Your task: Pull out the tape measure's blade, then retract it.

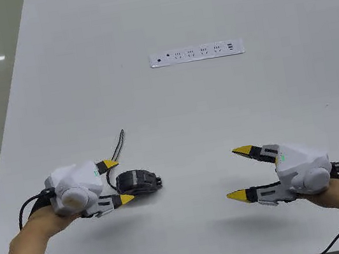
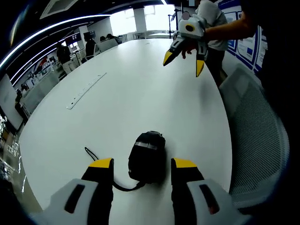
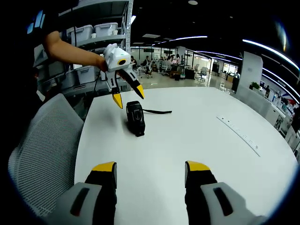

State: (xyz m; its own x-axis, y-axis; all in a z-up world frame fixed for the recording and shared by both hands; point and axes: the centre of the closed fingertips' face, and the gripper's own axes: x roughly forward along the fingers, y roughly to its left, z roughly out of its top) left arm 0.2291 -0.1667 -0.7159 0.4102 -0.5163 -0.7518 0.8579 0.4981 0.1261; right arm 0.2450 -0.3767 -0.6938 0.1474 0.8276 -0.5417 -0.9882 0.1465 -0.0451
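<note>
Tape measure (image 1: 138, 181), black, lying on counter (image 1: 186, 111), no blade drawn out
Left claw (image 1: 119, 181) released, tips flanking the tape measure's near end; its long axis runs toward right claw (image 1: 239, 173), likewise released, well apart from the tape measure; left nearer

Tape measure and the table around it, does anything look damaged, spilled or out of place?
Nothing stands out. The tape measure sits intact on the white table, blade in, its strap lying loose, just ahead of the open left gripper. The power strip lies flat farther back.
</note>
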